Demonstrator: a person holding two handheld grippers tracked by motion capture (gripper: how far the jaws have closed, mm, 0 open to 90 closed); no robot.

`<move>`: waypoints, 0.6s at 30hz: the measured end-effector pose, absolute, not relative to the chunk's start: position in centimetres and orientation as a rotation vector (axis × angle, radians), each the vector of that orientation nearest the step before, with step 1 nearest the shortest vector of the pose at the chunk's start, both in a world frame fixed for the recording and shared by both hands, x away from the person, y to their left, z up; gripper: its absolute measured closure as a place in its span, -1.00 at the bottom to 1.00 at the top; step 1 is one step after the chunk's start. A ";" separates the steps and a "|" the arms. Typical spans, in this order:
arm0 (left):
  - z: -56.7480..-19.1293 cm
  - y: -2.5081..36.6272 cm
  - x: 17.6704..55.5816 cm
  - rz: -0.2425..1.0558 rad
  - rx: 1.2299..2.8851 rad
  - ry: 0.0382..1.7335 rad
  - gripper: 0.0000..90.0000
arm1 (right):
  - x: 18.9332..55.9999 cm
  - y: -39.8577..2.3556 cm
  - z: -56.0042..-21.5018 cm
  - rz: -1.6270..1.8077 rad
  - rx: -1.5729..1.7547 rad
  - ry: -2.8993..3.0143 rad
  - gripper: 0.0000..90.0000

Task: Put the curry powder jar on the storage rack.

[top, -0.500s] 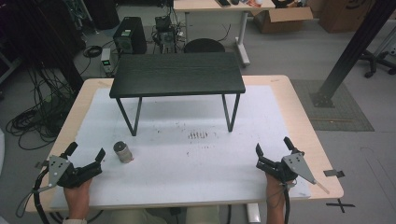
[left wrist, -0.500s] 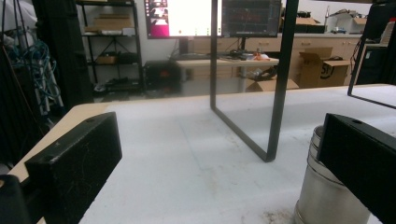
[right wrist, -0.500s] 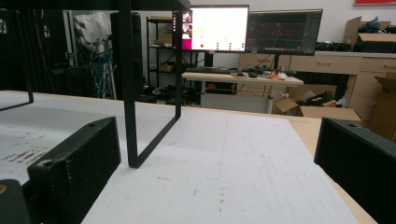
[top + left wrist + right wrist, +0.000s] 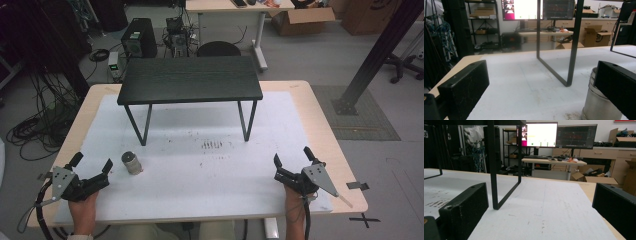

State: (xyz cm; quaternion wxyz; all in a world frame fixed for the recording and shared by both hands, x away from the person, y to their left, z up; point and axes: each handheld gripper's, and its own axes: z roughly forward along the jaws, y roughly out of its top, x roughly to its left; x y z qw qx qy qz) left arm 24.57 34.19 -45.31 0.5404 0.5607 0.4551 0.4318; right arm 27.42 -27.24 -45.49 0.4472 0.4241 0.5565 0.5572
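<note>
no writing on the table (image 4: 310,120) can be read; the monitors (image 4: 541,135) in the gripper views are too blurred. the can (image 4: 132,162) stands on the white mat (image 4: 200,170), just right of the left gripper (image 4: 92,162), whose jaws gape wide, empty. the left gripper view shows the can's ridged rim (image 4: 599,105) behind one jaw. the right gripper (image 4: 292,159) also gapes wide, empty, near the black shelf (image 4: 190,80) leg (image 4: 492,170).

black shelf (image 4: 190,80) | white mat (image 4: 200,170) w/ dark specks | silver can (image 4: 132,163)
</note>
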 end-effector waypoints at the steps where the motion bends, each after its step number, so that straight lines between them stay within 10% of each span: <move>1: -45.3 34.2 24.6 1.026 1.333 1.082 -0.99 | 27.4 -27.2 -45.5 1.379 1.049 1.378 -1.00; 18: -45.3 34.2 24.5 1.029 1.327 1.077 -0.99 | 27.5 -27.2 -45.5 1.378 1.051 1.381 -1.00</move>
